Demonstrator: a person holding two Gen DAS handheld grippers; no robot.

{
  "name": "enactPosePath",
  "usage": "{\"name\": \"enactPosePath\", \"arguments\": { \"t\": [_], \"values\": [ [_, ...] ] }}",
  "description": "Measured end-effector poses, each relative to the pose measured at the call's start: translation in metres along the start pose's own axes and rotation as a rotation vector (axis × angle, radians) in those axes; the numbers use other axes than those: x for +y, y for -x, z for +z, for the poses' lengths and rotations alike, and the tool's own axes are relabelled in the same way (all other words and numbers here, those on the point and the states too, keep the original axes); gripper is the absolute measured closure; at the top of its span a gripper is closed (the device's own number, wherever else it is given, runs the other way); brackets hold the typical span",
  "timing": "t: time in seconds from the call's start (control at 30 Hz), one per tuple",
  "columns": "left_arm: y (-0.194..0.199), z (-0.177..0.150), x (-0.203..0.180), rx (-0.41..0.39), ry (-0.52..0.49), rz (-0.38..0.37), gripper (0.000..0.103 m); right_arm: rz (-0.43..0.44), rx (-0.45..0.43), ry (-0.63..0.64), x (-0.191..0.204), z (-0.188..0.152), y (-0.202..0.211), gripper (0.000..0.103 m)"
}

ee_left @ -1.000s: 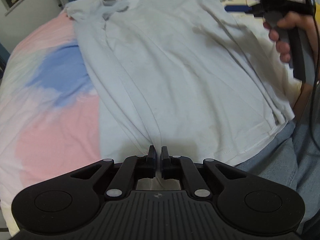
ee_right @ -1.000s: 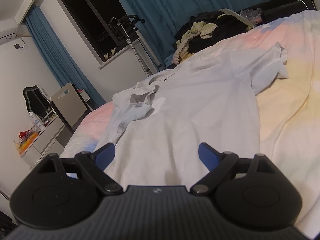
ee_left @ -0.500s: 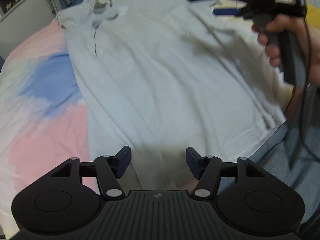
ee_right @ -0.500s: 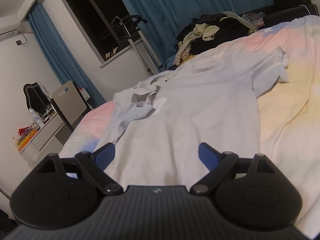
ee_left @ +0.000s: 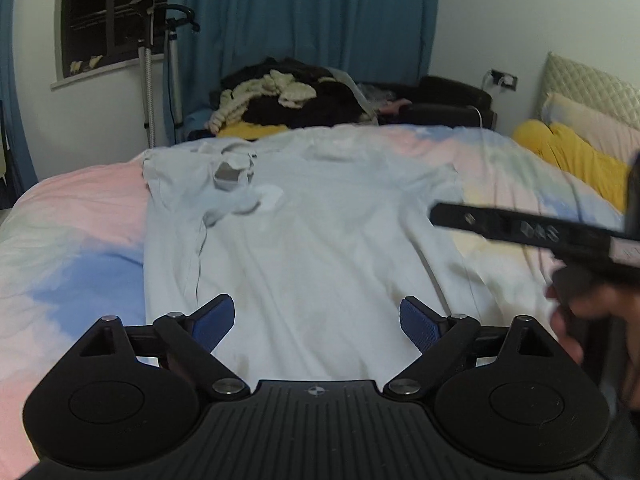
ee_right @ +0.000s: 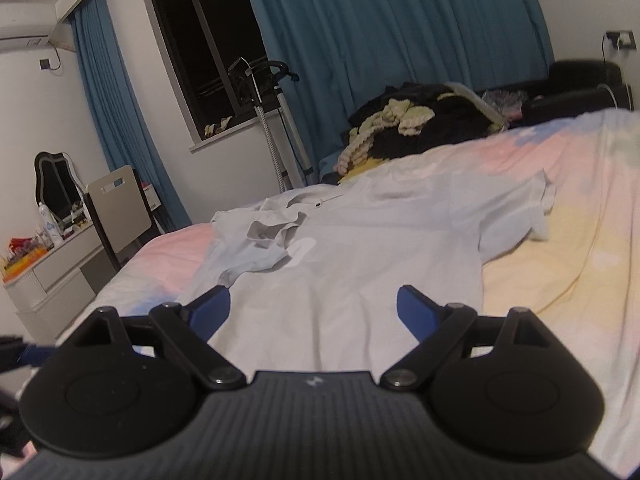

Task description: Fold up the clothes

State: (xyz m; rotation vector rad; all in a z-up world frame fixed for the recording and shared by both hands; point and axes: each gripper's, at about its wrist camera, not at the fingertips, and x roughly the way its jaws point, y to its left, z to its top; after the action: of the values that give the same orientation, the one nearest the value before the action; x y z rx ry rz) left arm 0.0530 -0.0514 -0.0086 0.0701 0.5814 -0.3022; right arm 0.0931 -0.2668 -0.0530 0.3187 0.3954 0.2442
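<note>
Your left claw [ee_left: 316,320] hangs spread wide, gripping nothing; your right claw [ee_right: 313,310] is equally wide and bare. Below both lies one white polo shirt [ee_left: 320,248], flat on the pastel bed [ee_left: 68,240], its two sleeves out. One clothes pile [ee_left: 288,100] sits beyond.

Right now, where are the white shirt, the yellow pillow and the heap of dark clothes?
white shirt [ee_left: 320,248], left wrist view, mid-chest fabric.
yellow pillow [ee_left: 576,156], left wrist view, its top face.
heap of dark clothes [ee_right: 436,120], right wrist view, black middle.
</note>
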Motion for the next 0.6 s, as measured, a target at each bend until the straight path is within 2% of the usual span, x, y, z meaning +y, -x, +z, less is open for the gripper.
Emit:
{"name": "enactPosePath", "arguments": {
  "t": [0.2, 0.33, 0.5, 0.6],
  "values": [
    [-0.018, -0.016, 0.023, -0.127, 0.095, 0.082, 0.009, -0.032, -0.013, 0.021, 0.0, -0.003, -0.001, 0.012],
    [-0.024, -0.022, 0.031, -0.123, 0.136, 0.129, 0.008, -0.035, -0.021, 0.03, 0.006, -0.007, -0.004, 0.012],
    [-0.017, -0.022, 0.025, -0.155, 0.114, 0.116, 0.003, -0.027, -0.017, 0.049, 0.012, -0.008, -0.007, 0.012],
    [-0.018, -0.025, 0.022, -0.143, 0.106, 0.118, 0.003, -0.022, -0.015, 0.059, 0.015, -0.009, -0.008, 0.012]
  ]
}}
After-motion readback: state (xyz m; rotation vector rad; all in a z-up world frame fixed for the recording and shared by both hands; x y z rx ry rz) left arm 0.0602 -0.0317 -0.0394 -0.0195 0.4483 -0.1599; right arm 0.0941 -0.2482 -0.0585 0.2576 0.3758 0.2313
